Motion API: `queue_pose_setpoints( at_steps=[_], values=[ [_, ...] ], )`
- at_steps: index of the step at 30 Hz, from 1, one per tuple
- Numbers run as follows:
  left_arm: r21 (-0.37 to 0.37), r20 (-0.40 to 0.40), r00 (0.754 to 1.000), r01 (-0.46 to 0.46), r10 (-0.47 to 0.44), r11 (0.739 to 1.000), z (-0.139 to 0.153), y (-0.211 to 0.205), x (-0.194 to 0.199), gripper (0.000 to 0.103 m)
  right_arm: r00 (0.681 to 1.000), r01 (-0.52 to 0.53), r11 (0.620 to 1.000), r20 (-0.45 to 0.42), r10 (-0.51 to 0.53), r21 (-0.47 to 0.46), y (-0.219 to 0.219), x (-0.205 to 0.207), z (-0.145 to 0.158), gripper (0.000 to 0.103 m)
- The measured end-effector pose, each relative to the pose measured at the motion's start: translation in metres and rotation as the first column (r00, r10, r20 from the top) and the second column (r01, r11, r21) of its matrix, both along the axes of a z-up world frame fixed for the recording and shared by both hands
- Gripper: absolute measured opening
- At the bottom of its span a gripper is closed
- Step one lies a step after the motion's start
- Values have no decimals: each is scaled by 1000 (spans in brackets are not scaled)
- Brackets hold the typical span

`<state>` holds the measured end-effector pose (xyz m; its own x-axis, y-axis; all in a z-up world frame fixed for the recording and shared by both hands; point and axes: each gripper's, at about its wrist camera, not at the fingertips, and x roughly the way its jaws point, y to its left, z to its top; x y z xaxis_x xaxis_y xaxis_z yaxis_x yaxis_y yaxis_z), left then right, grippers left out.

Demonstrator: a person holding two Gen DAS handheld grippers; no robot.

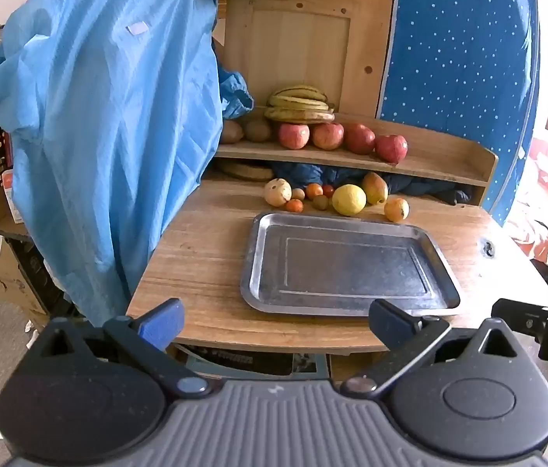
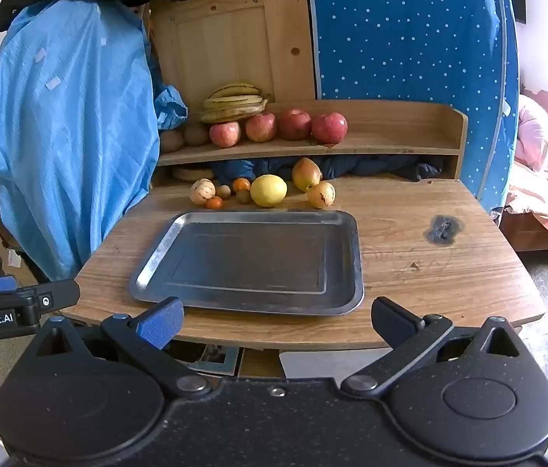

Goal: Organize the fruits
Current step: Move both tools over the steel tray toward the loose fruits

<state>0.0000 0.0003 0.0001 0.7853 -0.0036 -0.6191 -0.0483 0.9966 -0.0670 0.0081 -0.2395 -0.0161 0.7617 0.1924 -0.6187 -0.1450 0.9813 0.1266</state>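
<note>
Steel tray [image 1: 270, 249] is set empty before the loose fruit [image 2: 268, 190] for loading; both grippers' jaws are held wide, nothing gripped.

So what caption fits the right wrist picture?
Open right hand-held gripper faces an empty metal tray, fruit lined up behind.
</note>
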Motion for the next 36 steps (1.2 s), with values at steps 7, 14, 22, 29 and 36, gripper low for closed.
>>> queue_pose_setpoints(
  at_steps=[7, 14, 22, 29, 36],
  values=[
    [9, -13, 1000, 2, -2, 1000, -6, 1, 4, 103, 1000, 1, 1000, 1, -1, 0, 0, 2, -1, 102],
    [15, -29, 1000, -2, 3, 1000, -4, -2, 5, 103, 1000, 2, 1000, 1, -2, -1, 0, 3, -2, 102],
    [18, -39, 999, -4, 4, 1000, -11, -6, 6, 103, 1000, 3, 1000, -3, -3, -1, -1, 6, -2, 102],
    [18, -50, 999, -4, 5, 1000, -12, -6, 7, 103, 1000, 2, 1000, -7, -3, -1, -2, 7, -6, 102],
    [21, -65, 998, -9, 10, 1000, -14, -9, 12, 103, 1000, -11, 1000, -12, 12, 9, -5, 10, -8, 102]
  ],
)
